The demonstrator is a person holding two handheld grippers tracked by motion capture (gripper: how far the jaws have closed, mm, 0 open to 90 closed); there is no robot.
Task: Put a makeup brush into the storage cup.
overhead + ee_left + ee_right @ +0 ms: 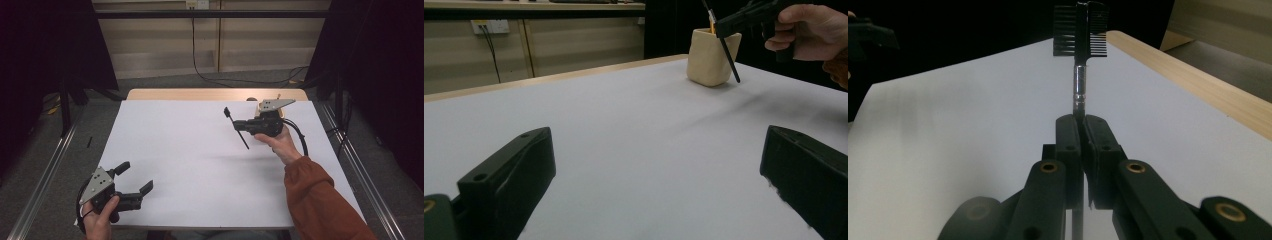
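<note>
Brush-comb, clenched mid-handle in right gripper, hovering clear at two o'clock, by cup; left gripper idling agape at seven.

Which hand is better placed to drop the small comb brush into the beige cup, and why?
The right. Its claw is already shut on the comb brush and hovers right beside the beige cup. The left claw stands open and empty at the table's near corner, far from the cup.
</note>
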